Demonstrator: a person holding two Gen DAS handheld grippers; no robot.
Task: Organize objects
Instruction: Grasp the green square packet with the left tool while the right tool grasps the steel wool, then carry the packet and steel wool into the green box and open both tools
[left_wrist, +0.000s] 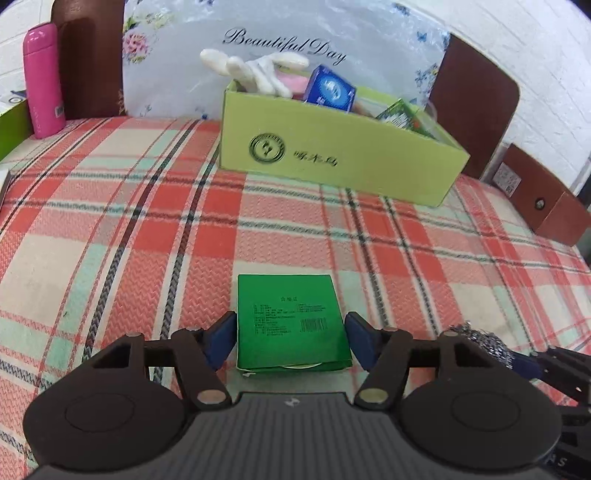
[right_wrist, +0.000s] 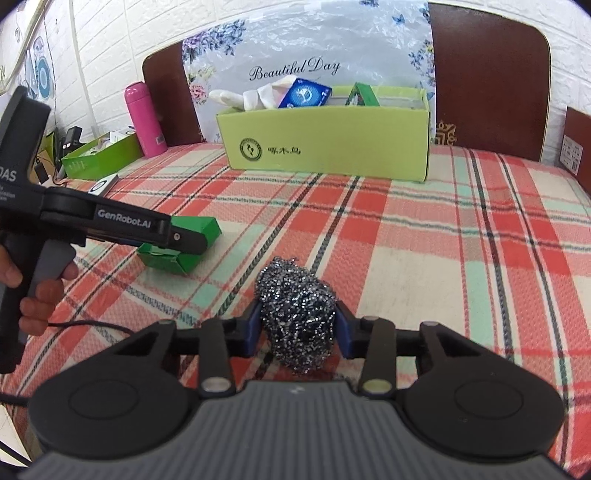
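Observation:
A flat green box (left_wrist: 288, 321) lies on the plaid sheet (left_wrist: 147, 221), and my left gripper (left_wrist: 291, 317) is shut on it, a blue pad against each side. In the right wrist view the same box (right_wrist: 201, 227) shows partly behind the left gripper (right_wrist: 184, 236), which a hand holds. A steel wool scourer (right_wrist: 297, 314) rests on the sheet, squeezed between the blue pads of my right gripper (right_wrist: 298, 310). That scourer (left_wrist: 480, 341) also shows at the right edge of the left wrist view. A yellow-green carton (left_wrist: 332, 158) stands at the back.
The carton (right_wrist: 325, 147) holds white gloves (left_wrist: 258, 72), a blue packet (left_wrist: 330, 88) and a green packet (left_wrist: 399, 114). A pink bottle (right_wrist: 144, 118) and a green tray (right_wrist: 99, 155) stand at the back left. A flowered plastic bag (right_wrist: 295, 48) leans on the brown headboard (right_wrist: 487, 74).

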